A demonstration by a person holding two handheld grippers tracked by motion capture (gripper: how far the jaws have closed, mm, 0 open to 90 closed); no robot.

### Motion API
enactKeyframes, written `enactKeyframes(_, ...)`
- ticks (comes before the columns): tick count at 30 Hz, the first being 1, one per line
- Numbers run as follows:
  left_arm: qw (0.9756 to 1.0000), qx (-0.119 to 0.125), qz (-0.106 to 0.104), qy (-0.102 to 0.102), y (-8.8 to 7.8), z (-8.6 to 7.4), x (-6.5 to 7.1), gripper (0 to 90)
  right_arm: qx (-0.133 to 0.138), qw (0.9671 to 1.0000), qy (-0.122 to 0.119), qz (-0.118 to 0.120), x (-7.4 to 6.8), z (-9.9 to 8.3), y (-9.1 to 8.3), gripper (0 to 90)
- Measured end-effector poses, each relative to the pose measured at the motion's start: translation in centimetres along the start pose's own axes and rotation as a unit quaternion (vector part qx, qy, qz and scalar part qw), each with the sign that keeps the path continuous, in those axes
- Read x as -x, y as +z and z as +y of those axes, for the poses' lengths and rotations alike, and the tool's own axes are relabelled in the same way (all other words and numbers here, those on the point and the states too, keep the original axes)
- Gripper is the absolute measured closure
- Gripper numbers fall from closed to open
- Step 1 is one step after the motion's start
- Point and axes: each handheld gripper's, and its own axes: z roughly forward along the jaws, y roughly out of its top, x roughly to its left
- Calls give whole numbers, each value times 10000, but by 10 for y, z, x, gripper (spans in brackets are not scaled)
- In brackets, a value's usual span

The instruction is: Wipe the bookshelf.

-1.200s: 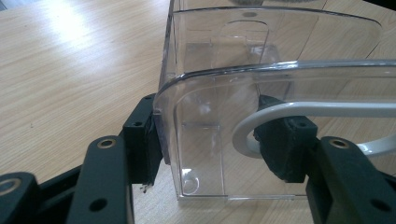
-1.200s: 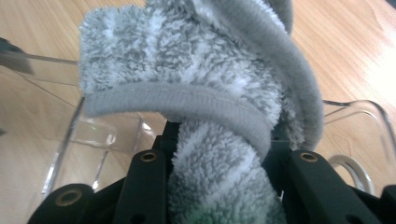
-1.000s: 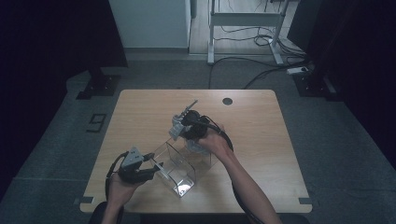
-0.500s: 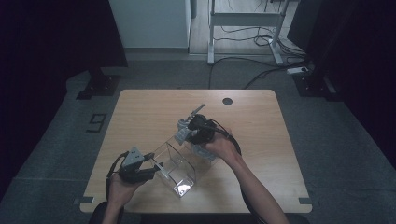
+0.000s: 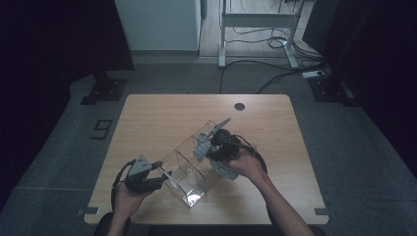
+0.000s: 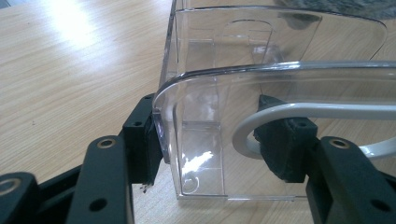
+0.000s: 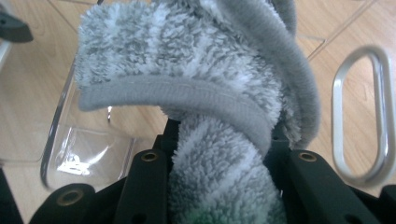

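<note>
Cloth [image 7: 196, 93], grey striped microfibre, sits bunched between your right gripper's [image 5: 212, 147] jaws, clenched on it, most of the wad bulging out ahead of the jaw tips and some trailing back toward your hand. Just ahead of and below that claw is the clear plastic bin [image 5: 184, 169], an open-top organiser with a divider, lying on the wooden table [image 5: 162, 113]. Cloth looks to be at the bin's far compartment, against or just over its rim; can't tell if it is pressing on the plastic. Your left gripper [image 6: 210, 144] is clamped on the bin's near wall, one pad outside, one pad inside, holding it steady. A grey metal loop handle [image 6: 299, 112] runs just above the inner pad. Judgement: this reads as wiping the bin, mid-way at best. Done: bin braced, cloth gripped and brought to the bin. Left: working the cloth through the compartments, near one included; a bright glare there hides whether it is clean. Then release both.
</note>
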Motion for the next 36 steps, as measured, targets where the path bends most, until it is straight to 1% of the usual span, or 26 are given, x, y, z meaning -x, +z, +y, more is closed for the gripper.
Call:
enactKeyframes(2,10000,0,-1,0,0,0,0,438,7,10000,-22,10,0,-5,-2,629)
enactKeyframes(10,10000,11,2,-8,0,0,0,437,62,10000,49,32,-2,-25,-9,631)
enactKeyframes(17,10000,20,8,-8,1,0,0,437,60,10000,62,2,-4,-40,-9,636)
enactKeyframes(19,10000,20,9,-8,1,0,0,437,23,10000,49,-20,-5,-43,-6,636)
enactKeyframes(22,10000,20,19,-15,1,0,1,437,-130,9999,17,-78,-6,-49,1,636)
enactKeyframes(24,10000,21,19,-20,1,0,1,437,-97,9999,85,-50,-5,-53,6,638)
enactKeyframes(27,10000,19,26,-31,2,1,1,437,-32,9998,173,7,-3,-56,8,640)
enactKeyframes(32,10000,20,44,-41,2,1,1,437,-42,9998,200,-27,-2,-60,14,646)
enactKeyframes(36,10000,25,62,-50,3,1,2,437,-53,9996,273,-35,-2,-64,18,649)
